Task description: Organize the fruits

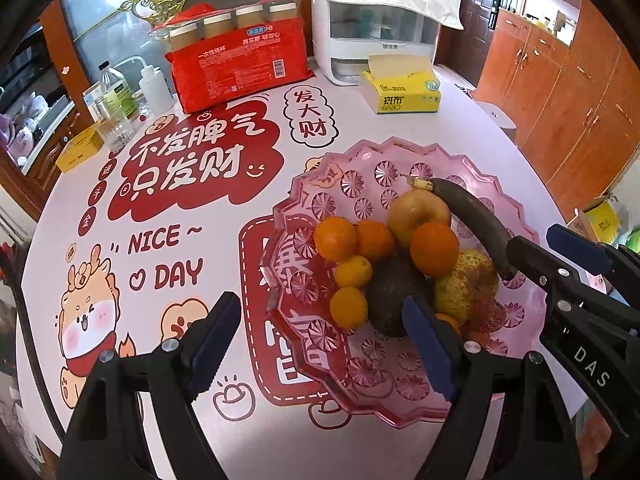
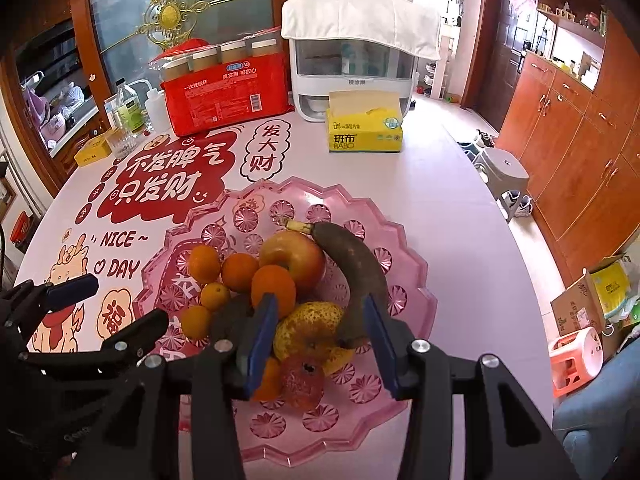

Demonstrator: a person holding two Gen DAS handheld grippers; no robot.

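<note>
A pink scalloped plastic tray (image 1: 404,396) (image 2: 360,432) on the table holds a pile of fruit: several oranges (image 1: 335,238) (image 2: 273,285), an apple (image 1: 416,210) (image 2: 294,256), a dark overripe banana (image 1: 472,216) (image 2: 356,256), a yellow pear (image 1: 466,284) (image 2: 310,326), a dark avocado (image 1: 390,292) (image 2: 228,320) and a small red fruit (image 2: 301,383). My left gripper (image 1: 316,344) is open over the tray's near left rim. My right gripper (image 2: 320,344) is open, its fingers straddling the pear and the banana's lower end; it also shows in the left wrist view (image 1: 560,256).
At the table's far side stand a red pack of paper cups (image 1: 240,56) (image 2: 224,92), a yellow tissue box (image 1: 402,88) (image 2: 365,130), a white appliance under a cloth (image 1: 376,20) (image 2: 356,64), bottles and a glass (image 1: 116,100). Wooden cabinets (image 2: 568,152) and stools (image 2: 502,170) stand to the right.
</note>
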